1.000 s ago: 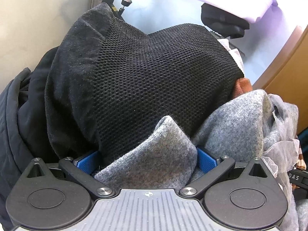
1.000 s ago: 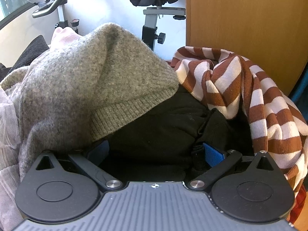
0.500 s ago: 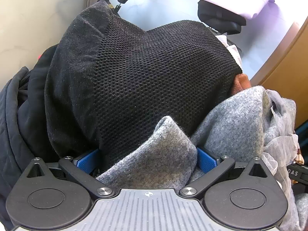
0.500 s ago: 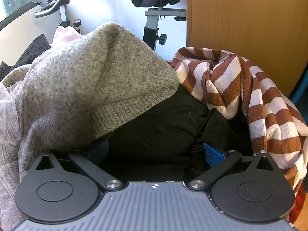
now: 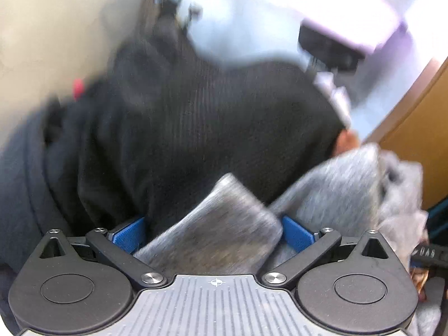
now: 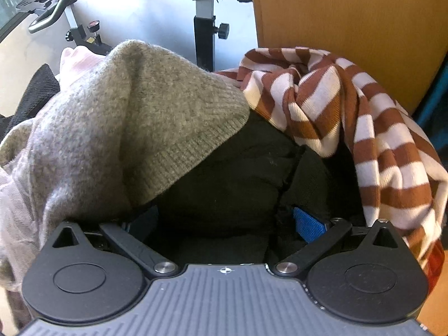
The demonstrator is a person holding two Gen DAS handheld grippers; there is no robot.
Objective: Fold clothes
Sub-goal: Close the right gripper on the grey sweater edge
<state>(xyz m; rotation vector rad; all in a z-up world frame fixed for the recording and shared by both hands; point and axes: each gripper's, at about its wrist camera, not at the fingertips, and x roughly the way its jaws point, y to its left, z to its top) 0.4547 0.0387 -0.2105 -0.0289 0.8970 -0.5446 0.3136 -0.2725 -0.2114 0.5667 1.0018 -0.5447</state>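
Note:
A heap of clothes fills both views. In the blurred left wrist view, a black mesh garment [image 5: 224, 128] rises ahead and a grey felt garment [image 5: 336, 184] lies to its right. One grey fold [image 5: 218, 229] sits between the wide-apart blue pads of my left gripper [image 5: 212, 233], which is open. In the right wrist view, a grey-beige knit sweater [image 6: 134, 128] drapes over a black garment [image 6: 238, 173], with a brown-and-white striped top [image 6: 350, 117] on the right. My right gripper [image 6: 226, 221] is open, pushed against the black garment, its left pad shaded under the sweater.
An exercise bike [image 6: 207, 28] with its handlebar [image 6: 53, 14] stands behind the heap. A wooden panel [image 6: 350, 8] rises at the right, also seen as a wooden panel [image 5: 420, 140] in the left wrist view. A dark padded jacket [image 5: 25, 173] lies left of the mesh garment.
The left wrist view has gone blurred with motion, and the heap sits slightly lower in it. The right wrist view has lifted a little, showing more of the bike post. Neither gripper's finger spacing has changed.

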